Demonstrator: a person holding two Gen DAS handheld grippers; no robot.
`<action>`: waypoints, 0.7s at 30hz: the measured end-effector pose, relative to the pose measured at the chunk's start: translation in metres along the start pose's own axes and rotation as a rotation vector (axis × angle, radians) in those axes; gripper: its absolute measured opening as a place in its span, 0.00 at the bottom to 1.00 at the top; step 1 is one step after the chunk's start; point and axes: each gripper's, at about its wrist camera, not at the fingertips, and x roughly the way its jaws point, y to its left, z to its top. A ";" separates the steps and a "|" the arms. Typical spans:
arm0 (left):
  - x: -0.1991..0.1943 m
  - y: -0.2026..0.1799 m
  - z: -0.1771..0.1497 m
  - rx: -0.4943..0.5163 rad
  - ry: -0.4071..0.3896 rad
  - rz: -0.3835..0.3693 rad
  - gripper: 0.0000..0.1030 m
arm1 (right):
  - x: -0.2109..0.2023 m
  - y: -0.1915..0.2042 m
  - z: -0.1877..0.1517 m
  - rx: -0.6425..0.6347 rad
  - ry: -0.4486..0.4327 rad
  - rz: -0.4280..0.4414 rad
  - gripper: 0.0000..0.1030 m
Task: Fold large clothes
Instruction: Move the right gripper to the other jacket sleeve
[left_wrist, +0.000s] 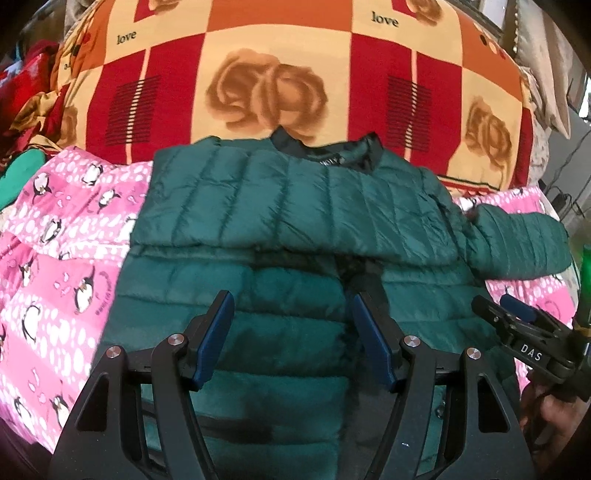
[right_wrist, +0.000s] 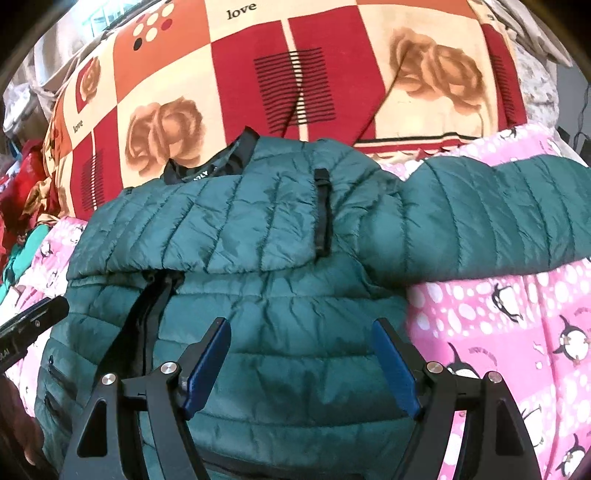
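A dark green quilted puffer jacket (left_wrist: 280, 206) lies front up on a pink penguin blanket, collar at the far side. One sleeve is folded across its chest; the other sleeve (right_wrist: 491, 210) sticks out to the right. My left gripper (left_wrist: 291, 306) is open and empty, just above the jacket's lower middle by the zip. My right gripper (right_wrist: 301, 332) is open and empty, above the jacket's lower right part. The right gripper also shows at the right edge of the left wrist view (left_wrist: 506, 306). The left gripper's tip shows at the left edge of the right wrist view (right_wrist: 40, 314).
The pink penguin blanket (left_wrist: 55, 258) covers the bed around the jacket (right_wrist: 517, 332). A red, orange and cream rose-patterned cover (left_wrist: 266, 74) lies beyond the collar. Red and green cloths (left_wrist: 22, 170) are piled at the far left. Cables hang at the far right.
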 end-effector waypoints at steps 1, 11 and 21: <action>0.001 -0.004 -0.002 0.003 0.004 0.000 0.65 | 0.000 -0.002 -0.001 0.002 0.000 -0.003 0.74; 0.011 -0.035 -0.015 0.038 0.021 0.010 0.65 | -0.005 -0.030 -0.013 0.025 0.014 -0.043 0.74; 0.015 -0.050 -0.015 0.071 0.004 0.051 0.65 | -0.015 -0.053 -0.014 0.052 0.004 -0.070 0.78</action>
